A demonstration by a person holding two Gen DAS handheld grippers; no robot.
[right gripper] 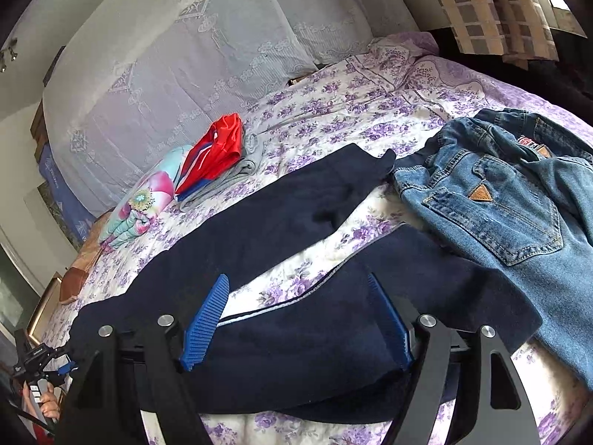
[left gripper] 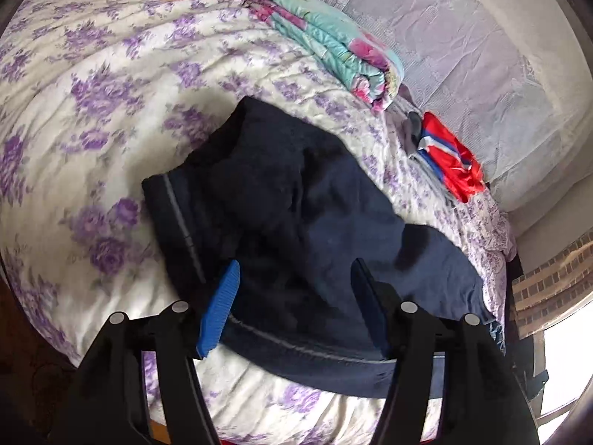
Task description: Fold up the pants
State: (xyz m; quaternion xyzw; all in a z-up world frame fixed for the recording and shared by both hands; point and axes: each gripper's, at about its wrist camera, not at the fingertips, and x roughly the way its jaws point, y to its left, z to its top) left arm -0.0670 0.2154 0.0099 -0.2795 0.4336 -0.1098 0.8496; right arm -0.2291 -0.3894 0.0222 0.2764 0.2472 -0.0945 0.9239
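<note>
Dark navy pants (left gripper: pixel 304 215) with a thin grey stripe lie spread on the floral bed; in the right wrist view the navy pants (right gripper: pixel 296 333) show two parts with a strip of sheet between them. My left gripper (left gripper: pixel 294 270) is open, its blue pads hovering just over the near edge of the pants. My right gripper (right gripper: pixel 296 285) is open too, low over the near leg, holding nothing.
Blue jeans (right gripper: pixel 511 200) lie crumpled to the right of the navy pants. A red, white and blue garment (right gripper: pixel 215 155) and a folded teal-pink quilt (right gripper: pixel 141 204) sit by the lace-covered headboard (right gripper: pixel 185 74). The purple floral bedsheet (left gripper: pixel 92 92) stretches to the left.
</note>
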